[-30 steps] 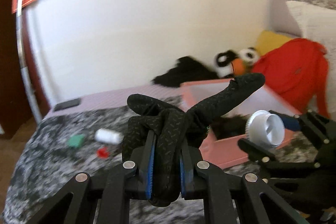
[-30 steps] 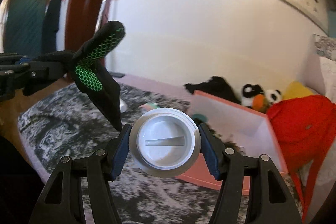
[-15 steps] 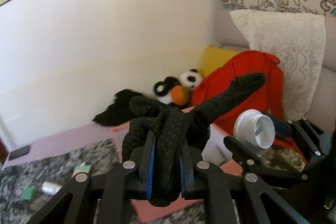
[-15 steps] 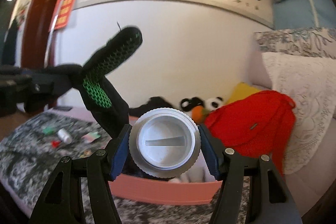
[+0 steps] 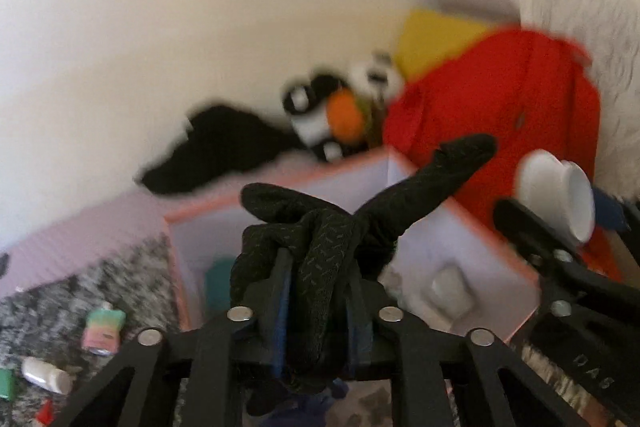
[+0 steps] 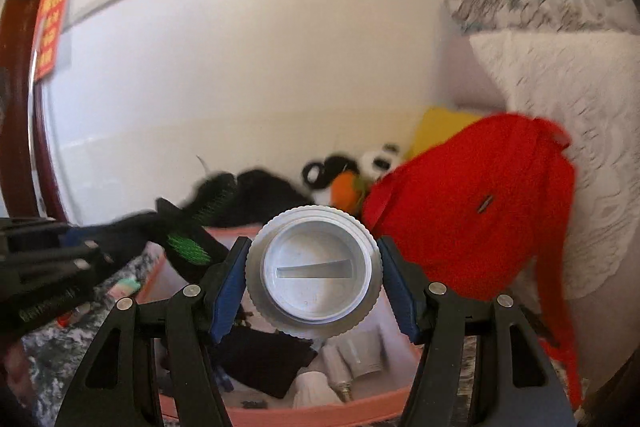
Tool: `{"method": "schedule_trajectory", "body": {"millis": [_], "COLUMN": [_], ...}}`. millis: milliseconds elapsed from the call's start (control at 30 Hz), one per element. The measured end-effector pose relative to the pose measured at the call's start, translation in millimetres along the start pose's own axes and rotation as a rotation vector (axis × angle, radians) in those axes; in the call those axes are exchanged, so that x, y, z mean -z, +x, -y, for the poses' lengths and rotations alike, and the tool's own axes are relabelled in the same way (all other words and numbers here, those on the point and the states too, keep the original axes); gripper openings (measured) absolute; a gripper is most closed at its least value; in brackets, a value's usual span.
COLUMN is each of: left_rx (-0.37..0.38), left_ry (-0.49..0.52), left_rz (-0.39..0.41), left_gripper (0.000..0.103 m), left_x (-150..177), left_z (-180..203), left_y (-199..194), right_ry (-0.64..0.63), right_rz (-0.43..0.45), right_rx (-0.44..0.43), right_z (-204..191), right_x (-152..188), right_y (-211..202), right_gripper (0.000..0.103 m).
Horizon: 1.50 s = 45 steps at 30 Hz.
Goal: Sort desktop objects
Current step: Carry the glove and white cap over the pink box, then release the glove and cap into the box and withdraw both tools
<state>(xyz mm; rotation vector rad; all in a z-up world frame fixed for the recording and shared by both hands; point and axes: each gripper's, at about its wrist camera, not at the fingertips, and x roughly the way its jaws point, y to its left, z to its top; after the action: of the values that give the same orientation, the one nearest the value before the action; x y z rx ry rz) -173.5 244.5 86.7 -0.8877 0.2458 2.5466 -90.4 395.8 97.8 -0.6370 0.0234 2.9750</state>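
The black glove (image 5: 320, 259) hangs between our left gripper's (image 5: 320, 311) opening jaws above the pink box (image 5: 480, 247); our right gripper (image 6: 312, 287) clamps the white cap (image 6: 312, 269) over the box's near edge.

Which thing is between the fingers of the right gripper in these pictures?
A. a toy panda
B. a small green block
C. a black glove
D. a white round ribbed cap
D: in the right wrist view the white round ribbed cap sits between the blue pads of the right gripper, above the pink box; the black glove is in the left gripper, whose jaws are opening.
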Motion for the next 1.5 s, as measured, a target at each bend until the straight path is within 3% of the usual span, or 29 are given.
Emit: {"method": "schedule_trajectory", "body": {"millis": [67, 167, 400, 1033, 1267, 1500], "left_rx": [-0.006, -0.048, -0.093, -0.233, -0.282, -0.375], "left_ry": [-0.008, -0.034, -0.100, -0.206, -0.249, -0.305], "left_rz": [-0.029, 0.006, 0.034, 0.053, 0.054, 0.021], "left_gripper": [0.061, 0.090, 0.091, 0.091, 0.091, 0.091], "left_x": [3.3, 7.3, 21.4, 94.7, 128.6, 169.2], "left_z": [-5.0, -17.6, -51.6, -121.2, -155.8, -217.7], "left_y": [18.3, 21.3, 1.6, -89.6, -125.8, -154.4], "right_ry": [-0.023, -0.042, -0.034, -0.158, -0.218, -0.307], "right_rz": [-0.070, -0.143, -0.177, -0.085, -0.051, -0.041], "right_rx": [0.010, 0.093, 0.108, 0.007, -0.062, -0.152], "right_z": [-5.4, -8.9, -16.7, -114.8, -170.5, -240.7], "right_x": [3.6, 13.7, 26.6, 22.9, 23.6, 33.0], "right_y": [32.4, 66.1, 77.9, -3.8, -29.4, -39.9], "right_gripper": [0.071, 0.087, 0.088, 0.089, 0.089, 0.089]}}
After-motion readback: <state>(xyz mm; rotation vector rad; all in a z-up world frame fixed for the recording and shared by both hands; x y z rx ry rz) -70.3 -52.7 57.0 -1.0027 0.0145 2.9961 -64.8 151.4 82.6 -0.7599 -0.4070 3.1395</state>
